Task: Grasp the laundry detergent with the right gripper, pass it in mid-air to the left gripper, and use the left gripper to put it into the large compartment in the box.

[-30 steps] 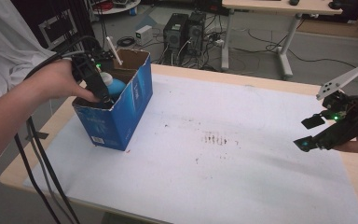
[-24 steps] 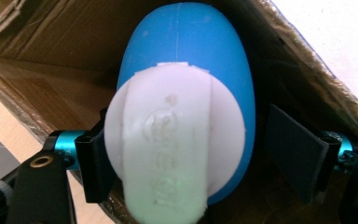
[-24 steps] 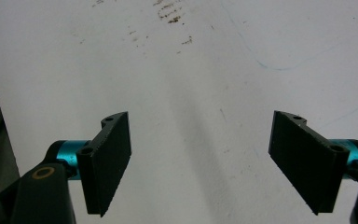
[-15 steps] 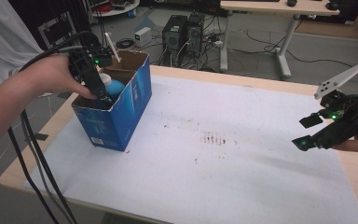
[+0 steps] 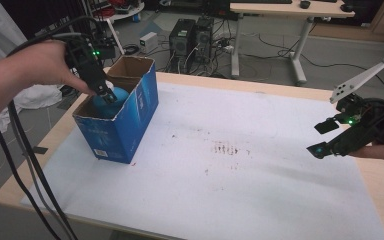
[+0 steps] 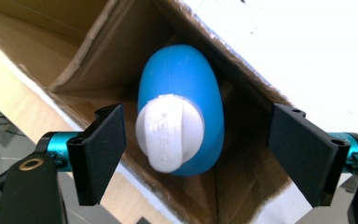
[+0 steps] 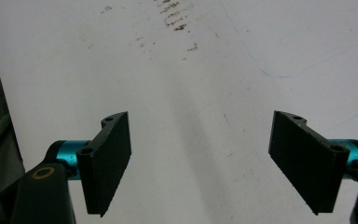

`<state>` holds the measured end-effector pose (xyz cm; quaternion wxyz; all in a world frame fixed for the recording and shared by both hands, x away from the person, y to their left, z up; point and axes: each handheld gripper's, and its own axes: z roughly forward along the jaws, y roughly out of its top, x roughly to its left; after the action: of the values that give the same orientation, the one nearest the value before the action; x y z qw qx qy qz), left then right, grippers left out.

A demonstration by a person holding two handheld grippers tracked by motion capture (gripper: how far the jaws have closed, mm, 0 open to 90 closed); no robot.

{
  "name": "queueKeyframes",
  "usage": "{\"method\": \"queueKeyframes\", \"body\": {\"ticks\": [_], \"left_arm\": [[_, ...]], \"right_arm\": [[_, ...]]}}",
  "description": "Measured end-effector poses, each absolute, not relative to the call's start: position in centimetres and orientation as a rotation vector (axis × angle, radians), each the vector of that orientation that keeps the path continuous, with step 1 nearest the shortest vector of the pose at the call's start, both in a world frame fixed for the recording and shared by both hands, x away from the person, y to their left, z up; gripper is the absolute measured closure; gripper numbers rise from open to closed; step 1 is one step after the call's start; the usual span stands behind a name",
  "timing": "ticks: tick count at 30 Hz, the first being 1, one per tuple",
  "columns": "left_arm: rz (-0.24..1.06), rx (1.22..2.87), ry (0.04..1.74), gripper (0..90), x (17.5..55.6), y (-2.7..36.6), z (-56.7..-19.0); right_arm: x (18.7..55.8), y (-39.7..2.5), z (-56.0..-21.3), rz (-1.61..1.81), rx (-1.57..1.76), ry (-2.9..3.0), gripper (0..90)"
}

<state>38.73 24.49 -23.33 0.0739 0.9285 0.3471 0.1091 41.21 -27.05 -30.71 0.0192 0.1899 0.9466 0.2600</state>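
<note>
A blue cardboard box [image 5: 125, 122] stands open-topped near the table's left edge. Inside it rests a blue bottle [image 6: 182, 93] with a white cap [image 6: 170, 130]; from above the blue bottle [image 5: 111, 100] peeks over the box rim. My left gripper [image 5: 106, 92] hangs over the box opening. In the left gripper view the left gripper [image 6: 198, 154] is open, its jaws spread wide on either side of the cap without touching it. My right gripper [image 5: 330, 137] hovers open above the table's right side; the right gripper [image 7: 200, 163] has nothing between its jaws.
A white sheet [image 5: 240, 165] with brown stains [image 5: 225, 148] covers the wooden table [image 5: 380, 175]. Black cables [image 5: 25, 165] trail from the left gripper past the table's left edge. Beyond the far edge stand computer towers [image 5: 190, 35] and a desk leg [image 5: 300, 45].
The left gripper has drawn slightly up and back from the bottle in the box. The right gripper has stayed nearly in place.
</note>
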Motion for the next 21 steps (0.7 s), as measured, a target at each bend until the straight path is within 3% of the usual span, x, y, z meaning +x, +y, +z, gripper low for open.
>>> {"method": "queueKeyframes", "body": {"ticks": [10,21], "left_arm": [[0.347,2.836,0.842,20.0,38.8,20.6,-20.2],[0.285,2.86,0.612,20.0,39.6,14.2,-21.6]], "right_arm": [[40.9,-26.4,-30.3,0.819,0.591,2.927,20.7],[40.3,-25.2,-29.8,0.82,0.559,2.928,20.7]]}}
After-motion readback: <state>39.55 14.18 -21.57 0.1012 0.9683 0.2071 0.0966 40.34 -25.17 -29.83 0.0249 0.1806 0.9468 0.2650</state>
